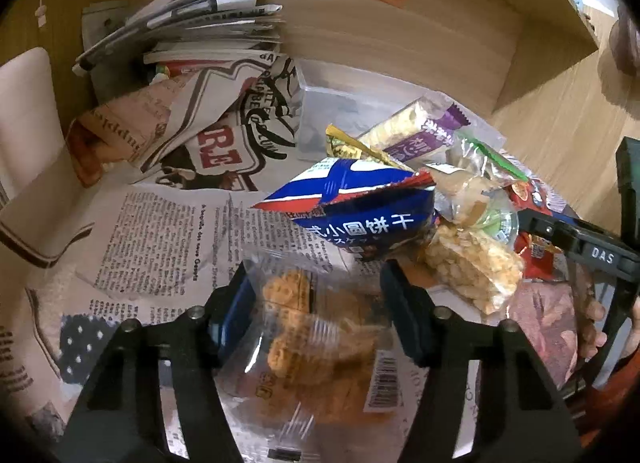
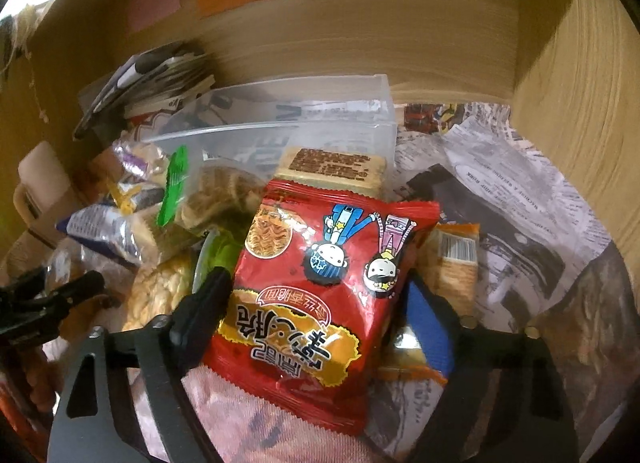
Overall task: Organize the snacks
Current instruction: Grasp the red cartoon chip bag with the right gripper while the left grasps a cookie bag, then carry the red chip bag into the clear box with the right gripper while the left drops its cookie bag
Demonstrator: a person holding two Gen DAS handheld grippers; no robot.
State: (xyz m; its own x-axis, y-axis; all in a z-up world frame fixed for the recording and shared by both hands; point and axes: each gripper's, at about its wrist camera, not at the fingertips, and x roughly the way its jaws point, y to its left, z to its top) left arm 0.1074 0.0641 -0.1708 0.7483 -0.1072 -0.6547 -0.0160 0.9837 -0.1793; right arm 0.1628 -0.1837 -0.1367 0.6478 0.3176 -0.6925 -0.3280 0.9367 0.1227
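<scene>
My left gripper (image 1: 316, 299) is shut on a clear packet of orange-brown biscuits (image 1: 316, 327), held above the newspaper-lined surface. My right gripper (image 2: 320, 295) is shut on a red noodle-snack packet with two cartoon figures (image 2: 320, 291). A pile of snacks lies by a clear plastic box (image 2: 312, 123): a blue, white and red biscuit bag (image 1: 356, 207), a purple-ended rice bar (image 1: 416, 131), a clear bag of puffed rice cakes (image 1: 472, 267) and a tan cracker pack (image 2: 332, 167). The box also shows in the left wrist view (image 1: 340, 111).
Newspaper sheets (image 1: 160, 231) cover the shelf floor. A stack of papers and magazines (image 1: 192, 31) leans at the back left. Wooden walls (image 2: 580, 103) close in the back and right. An orange-edged cracker pack (image 2: 452, 263) lies right of the red packet.
</scene>
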